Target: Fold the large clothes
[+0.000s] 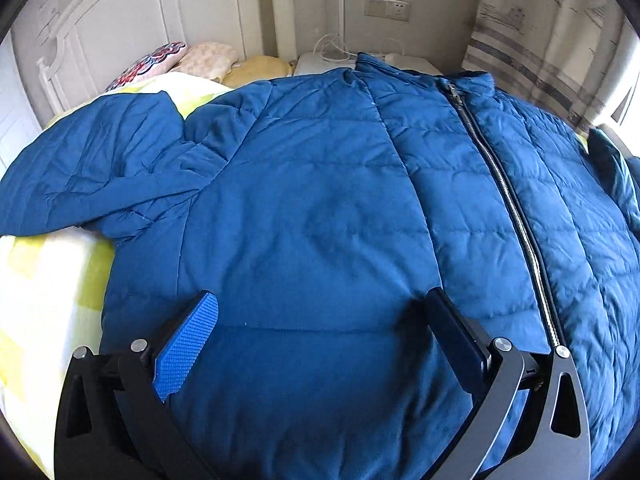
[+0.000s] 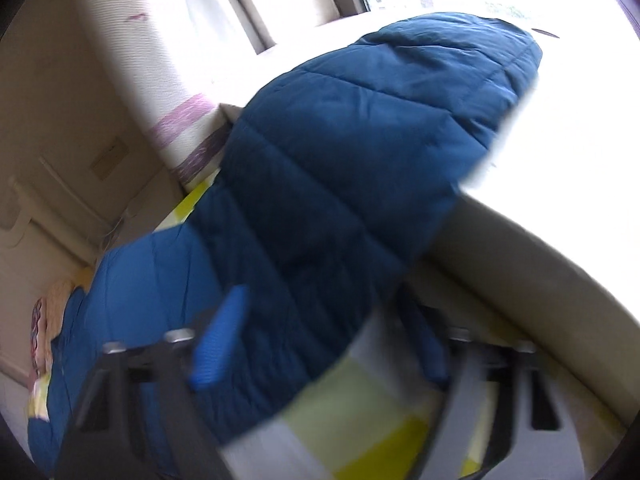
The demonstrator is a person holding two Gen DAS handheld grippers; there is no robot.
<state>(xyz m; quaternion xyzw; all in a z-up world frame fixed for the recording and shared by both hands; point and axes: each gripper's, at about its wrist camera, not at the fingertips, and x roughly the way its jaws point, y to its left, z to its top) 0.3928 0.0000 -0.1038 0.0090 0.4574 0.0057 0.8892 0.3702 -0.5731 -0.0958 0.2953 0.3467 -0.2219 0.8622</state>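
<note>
Left wrist view: blue puffer jacket (image 1: 320, 200) lies front-up and zipped on the bed (image 1: 48, 288), over a yellow-and-white check cover. Zipper (image 1: 508, 200) runs from collar to hem. One sleeve (image 1: 92, 168) is spread out to the side; pillows (image 1: 168, 60) sit by the headboard. Left gripper (image 1: 320, 328) hovers over the hem, jaws released and wide apart, nothing between them.

Right wrist view: heavily blurred. The other sleeve (image 2: 360, 152) stretches toward the window sill (image 2: 540, 240). Right gripper (image 2: 324, 344) has its jaws spread, straddling the sleeve near its edge, not clenched on it.

Risk, as a judgement: the padding is thick and slick, so a shallow pinch could catch only the top layer, and the fold would drag crooked. The sleeve lying near the bed edge could slip off.
</note>
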